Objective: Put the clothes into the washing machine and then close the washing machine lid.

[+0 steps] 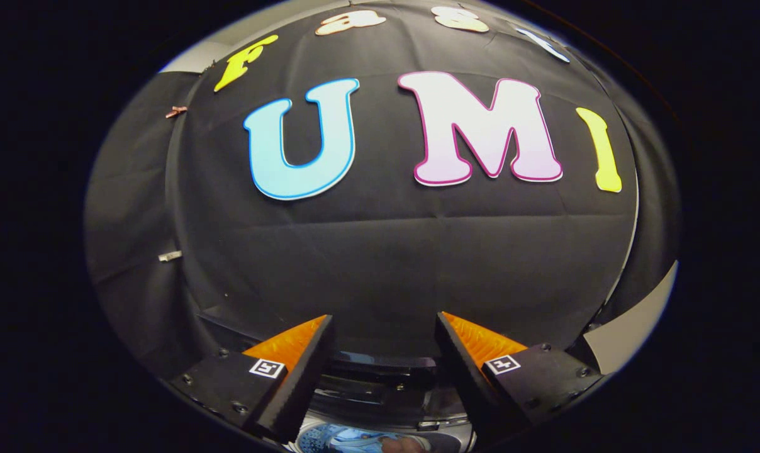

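Observation:
My gripper [384, 327] is open, its two fingers spread wide with nothing between them. It points at the booth's black cloth wall. Low between the fingers I see the dark rear rim of the washing machine [380, 390]. Below that rim, a patch of light blue patterned cloth [345, 438] lies down in the machine's opening, mostly cut off from sight. The lid is not clearly visible.
The black cloth wall [386, 264] stands close behind the machine. A pale panel edge [631, 327] shows to the right of the right finger. Small clips [170, 255] hold the cloth at the left.

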Tool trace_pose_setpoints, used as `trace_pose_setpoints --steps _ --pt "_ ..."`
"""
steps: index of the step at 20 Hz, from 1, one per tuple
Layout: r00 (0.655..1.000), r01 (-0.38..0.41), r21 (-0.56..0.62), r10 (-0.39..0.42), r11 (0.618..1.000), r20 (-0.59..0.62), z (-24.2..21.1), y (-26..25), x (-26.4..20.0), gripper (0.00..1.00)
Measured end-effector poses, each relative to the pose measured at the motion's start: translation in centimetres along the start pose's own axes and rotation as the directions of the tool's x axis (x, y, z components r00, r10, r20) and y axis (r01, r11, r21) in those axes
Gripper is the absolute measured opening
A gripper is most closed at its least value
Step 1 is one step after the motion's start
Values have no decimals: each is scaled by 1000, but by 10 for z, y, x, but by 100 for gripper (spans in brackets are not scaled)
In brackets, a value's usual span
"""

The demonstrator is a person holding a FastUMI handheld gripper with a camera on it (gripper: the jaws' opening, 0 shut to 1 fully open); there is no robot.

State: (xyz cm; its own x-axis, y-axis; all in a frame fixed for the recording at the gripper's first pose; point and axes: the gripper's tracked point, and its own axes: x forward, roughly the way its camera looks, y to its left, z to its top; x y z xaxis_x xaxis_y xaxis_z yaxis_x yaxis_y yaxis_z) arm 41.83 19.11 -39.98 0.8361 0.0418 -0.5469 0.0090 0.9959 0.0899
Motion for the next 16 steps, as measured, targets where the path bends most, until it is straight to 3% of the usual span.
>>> trace_pose_setpoints --steps 8,16 --pt "1000 17 -26 -17 1000 -13 -3 -2 -4 100" --pt "995 14 -14 -16 1000 -94 -21 5 -60 100"
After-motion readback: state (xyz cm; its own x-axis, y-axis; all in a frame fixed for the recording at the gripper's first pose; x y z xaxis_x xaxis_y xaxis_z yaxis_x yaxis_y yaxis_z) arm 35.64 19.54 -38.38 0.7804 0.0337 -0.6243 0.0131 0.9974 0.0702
